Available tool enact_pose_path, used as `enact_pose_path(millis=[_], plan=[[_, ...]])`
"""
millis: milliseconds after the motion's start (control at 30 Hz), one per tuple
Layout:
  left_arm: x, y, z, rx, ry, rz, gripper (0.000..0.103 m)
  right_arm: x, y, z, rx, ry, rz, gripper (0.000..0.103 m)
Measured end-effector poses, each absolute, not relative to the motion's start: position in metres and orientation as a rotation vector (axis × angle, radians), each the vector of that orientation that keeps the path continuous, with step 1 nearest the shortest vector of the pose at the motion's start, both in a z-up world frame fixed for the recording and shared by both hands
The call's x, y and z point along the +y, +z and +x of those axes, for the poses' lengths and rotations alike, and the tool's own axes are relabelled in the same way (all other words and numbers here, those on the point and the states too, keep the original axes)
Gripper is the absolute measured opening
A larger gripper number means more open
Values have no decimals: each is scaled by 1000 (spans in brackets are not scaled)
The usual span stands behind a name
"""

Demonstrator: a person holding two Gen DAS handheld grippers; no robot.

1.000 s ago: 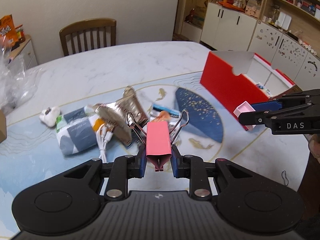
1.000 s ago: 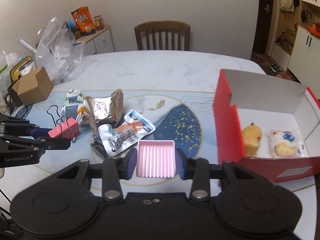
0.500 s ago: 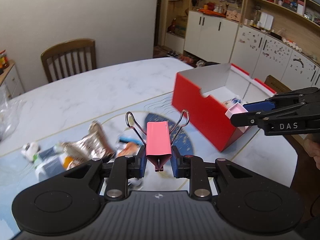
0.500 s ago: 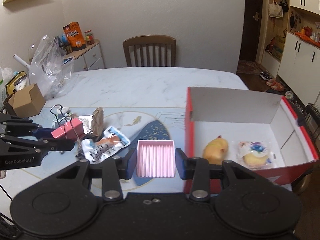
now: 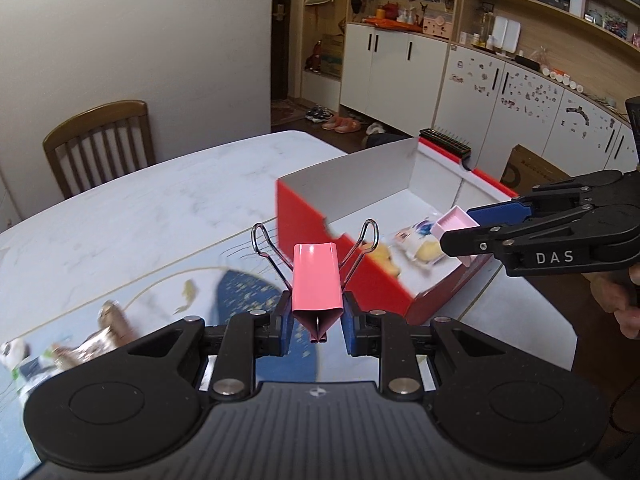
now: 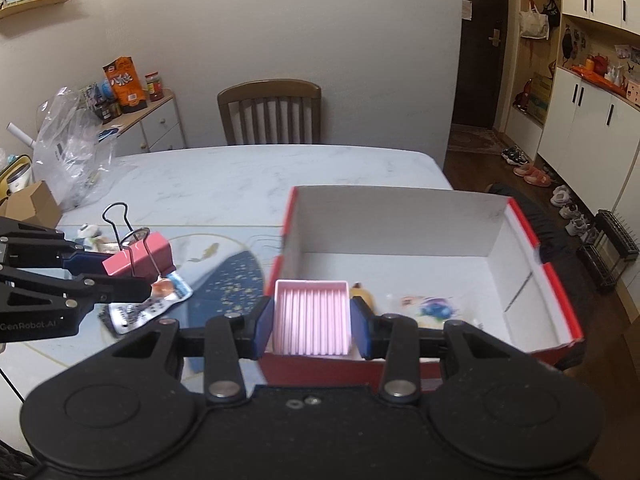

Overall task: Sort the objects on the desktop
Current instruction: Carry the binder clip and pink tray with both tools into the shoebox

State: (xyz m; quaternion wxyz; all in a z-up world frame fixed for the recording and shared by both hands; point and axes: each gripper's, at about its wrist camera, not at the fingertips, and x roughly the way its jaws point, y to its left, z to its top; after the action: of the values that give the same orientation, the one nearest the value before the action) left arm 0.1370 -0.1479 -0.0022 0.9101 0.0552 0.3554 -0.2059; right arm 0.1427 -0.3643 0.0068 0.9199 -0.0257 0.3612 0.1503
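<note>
Carrying two items toward the red box: left tool clamped on pink binder clip, right tool gripping pink tray above near wall. Best released well past that wall, beside the snacks ahead.

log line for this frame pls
left gripper: shut on pink binder clip | right gripper: shut on pink ribbed tray, over red box | box: two snacks

White marble table with red box, foil packets, plastic bag.
</note>
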Motion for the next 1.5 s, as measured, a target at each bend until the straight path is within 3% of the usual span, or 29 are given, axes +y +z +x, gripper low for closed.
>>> enact_pose_path(millis=[700, 1500], plan=[[-253, -15, 211, 765, -478, 181, 23, -437, -15, 196, 788, 296, -93, 39], [-291, -63, 302, 938, -472, 297, 23, -431, -63, 247, 991, 438, -129, 39]])
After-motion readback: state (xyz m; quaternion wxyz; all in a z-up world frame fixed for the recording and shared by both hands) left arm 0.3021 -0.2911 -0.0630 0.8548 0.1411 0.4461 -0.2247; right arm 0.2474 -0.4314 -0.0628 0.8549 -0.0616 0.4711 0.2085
